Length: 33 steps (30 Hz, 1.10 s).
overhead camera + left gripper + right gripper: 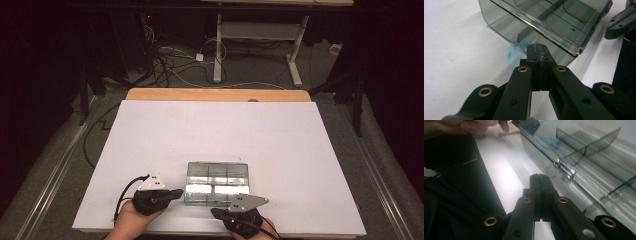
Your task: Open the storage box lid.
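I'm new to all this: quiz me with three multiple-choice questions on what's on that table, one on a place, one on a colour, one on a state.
1. Where is the clear plastic box?
A. far edge of the table
B. near edge, between the two grippers
C. on the floor

2. What colour is the table top?
A. white
B. green
C. red

3. How do the left gripper jaws stand?
A. wide open
B. closed together, empty
C. clamped on a cup

Answers: B, the high view shows it flanked by both grippers; A, the sheet is white; B, the jaws meet with nothing between.
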Each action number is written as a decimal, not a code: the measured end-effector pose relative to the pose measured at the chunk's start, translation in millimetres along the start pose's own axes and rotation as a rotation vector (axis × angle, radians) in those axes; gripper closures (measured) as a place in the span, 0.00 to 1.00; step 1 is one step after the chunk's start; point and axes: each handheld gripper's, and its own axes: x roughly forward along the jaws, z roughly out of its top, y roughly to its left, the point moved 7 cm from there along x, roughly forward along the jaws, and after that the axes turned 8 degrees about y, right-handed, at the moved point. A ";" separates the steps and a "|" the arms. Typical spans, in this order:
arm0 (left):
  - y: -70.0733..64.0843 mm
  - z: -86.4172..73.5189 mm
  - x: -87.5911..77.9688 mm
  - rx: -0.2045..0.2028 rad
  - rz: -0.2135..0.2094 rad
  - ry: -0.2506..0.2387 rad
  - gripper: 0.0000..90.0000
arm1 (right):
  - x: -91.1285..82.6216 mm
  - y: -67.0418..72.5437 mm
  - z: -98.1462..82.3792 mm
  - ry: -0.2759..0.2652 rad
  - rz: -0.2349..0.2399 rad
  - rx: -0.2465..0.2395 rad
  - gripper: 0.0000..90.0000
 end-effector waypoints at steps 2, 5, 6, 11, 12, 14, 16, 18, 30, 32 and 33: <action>-2.7 -1.5 1.8 0.020 -0.004 0.018 0.97 | 2.0 -1.0 -2.0 0.014 -0.002 0.007 1.00; -3.4 -3.5 3.7 0.020 -0.009 0.033 0.97 | 3.9 -2.2 -4.8 0.028 -0.004 0.011 1.00; -3.3 -3.7 4.0 0.019 -0.011 0.034 0.97 | 4.7 -2.8 -5.5 0.032 -0.006 0.015 1.00; -4.3 -4.4 4.8 0.020 -0.012 0.039 0.97 | 6.4 -7.7 -8.4 0.040 -0.021 0.038 1.00; -4.6 -4.5 4.8 0.022 -0.013 0.039 0.97 | 6.4 -8.7 -8.9 0.041 -0.024 0.043 1.00; -4.7 -4.5 4.9 0.022 -0.013 0.039 0.97 | 6.5 -10.8 -9.8 0.038 -0.024 0.054 1.00; -4.6 -4.4 4.9 0.023 -0.013 0.040 0.97 | 6.2 -11.8 -10.1 0.037 -0.025 0.056 1.00; -4.1 -4.5 4.9 0.026 -0.011 0.042 0.97 | 6.0 -11.9 -9.8 0.031 -0.024 0.059 1.00; 0.3 -1.4 1.3 -0.013 -0.017 0.000 0.97 | 3.4 -12.3 -6.8 -0.003 -0.012 0.065 1.00; 0.3 -1.6 1.6 -0.012 -0.018 0.001 0.97 | 2.9 -12.3 -6.3 -0.004 -0.012 0.062 1.00; 0.2 -1.7 1.8 -0.011 -0.019 0.002 0.97 | 2.8 -12.3 -6.1 -0.006 -0.011 0.064 1.00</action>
